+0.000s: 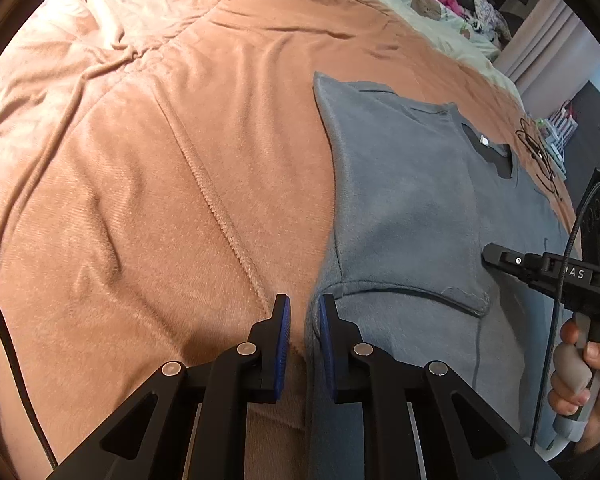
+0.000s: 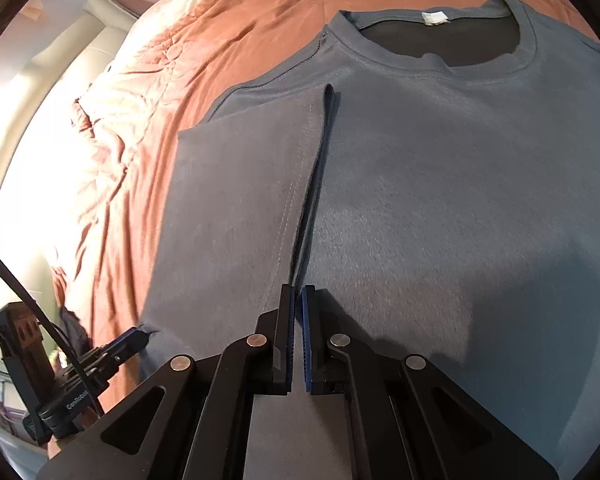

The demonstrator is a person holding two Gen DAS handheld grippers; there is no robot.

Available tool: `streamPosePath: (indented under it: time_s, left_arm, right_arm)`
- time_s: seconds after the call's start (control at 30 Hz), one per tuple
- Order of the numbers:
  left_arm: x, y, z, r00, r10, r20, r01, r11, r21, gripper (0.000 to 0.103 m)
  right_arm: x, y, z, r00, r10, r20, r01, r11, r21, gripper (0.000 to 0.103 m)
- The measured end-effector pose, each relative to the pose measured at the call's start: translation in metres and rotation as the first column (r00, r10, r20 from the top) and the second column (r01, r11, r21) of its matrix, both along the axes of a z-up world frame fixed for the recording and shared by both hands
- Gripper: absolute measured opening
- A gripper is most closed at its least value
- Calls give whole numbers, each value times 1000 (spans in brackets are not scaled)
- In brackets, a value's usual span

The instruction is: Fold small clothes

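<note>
- Left wrist view: the grey T-shirt (image 1: 412,200) lay flat on the peach blanket (image 1: 140,200), its collar far from the camera, its long axis running from the jaws up toward the collar. The left gripper (image 1: 304,312) stood at the shirt's left edge near the hem; its jaws were nearly closed, a narrow gap showing, and the shirt's edge lay at the right pad. Whether cloth was pinched could not be told. The right gripper (image 1: 486,254) reached in from the shirt's right side, its tip resting on the folded-in sleeve, a hand (image 1: 580,380) on its handle.
- Right wrist view: the right gripper (image 2: 297,292) had its jaws pressed almost together on the folded sleeve's hemmed edge (image 2: 320,152), which ran straight ahead toward the collar (image 2: 440,40). The left gripper (image 2: 134,338) sat at the shirt's left edge, the nearer one to the hem corner.
- Hidden: the hem fell below both frames, and the shirt's right sleeve was cut off.
</note>
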State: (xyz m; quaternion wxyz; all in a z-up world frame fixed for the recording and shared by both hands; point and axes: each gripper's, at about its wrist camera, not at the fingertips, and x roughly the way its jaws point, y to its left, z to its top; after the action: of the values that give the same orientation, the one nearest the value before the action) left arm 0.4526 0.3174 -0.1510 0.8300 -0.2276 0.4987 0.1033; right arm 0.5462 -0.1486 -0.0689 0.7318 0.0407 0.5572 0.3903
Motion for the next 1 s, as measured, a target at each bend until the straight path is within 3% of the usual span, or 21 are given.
streamPosePath:
  time_s: [0.13,0.2,0.27,0.33,0.6,0.63,0.73,0.87,1.0]
  left_arm:
    - [-4,-3,12,1000,15,2,-15,1000,17,16]
    - [-7,-5,17,1000,20,4,-20,1000,11,16]
    - [-9,-8,24,1000,20,8,-20,1000,13,17]
    - [-12,-10,31,1000,26,10,-26,999,27,17]
    - [-44,-7,46,997,73,9,-74,997,39,17]
    - [-49,-6,48,997,80,10,-81,996,42,17]
    - [-65,-3,53,994,105,12,-105,993,47,17]
    - [-81,-2,58,992,123,18,-124,991,45,17]
    - [-94,-3,63,991,135,23,-136,990,46,17]
  right_arm:
    - [-5,-7,12,1000,22,4,-22,999,26,3]
    - [-8,-10,14,999,33,-3,-33,999,41,15]
    - [-11,-14,15,999,35,-4,-35,998,55,47]
    - [-14,-18,14,999,33,-13,-32,996,87,54]
    - [-19,-17,-18,995,-5,-96,17,992,123,50]
    - [-20,-17,-20,996,-21,-90,32,992,122,45]
    - [-20,-15,-24,993,-28,-119,40,994,102,11]
    - [-25,-14,-24,991,-38,-125,49,995,89,2]
    - [-34,-14,-19,990,-43,-135,55,994,92,2]
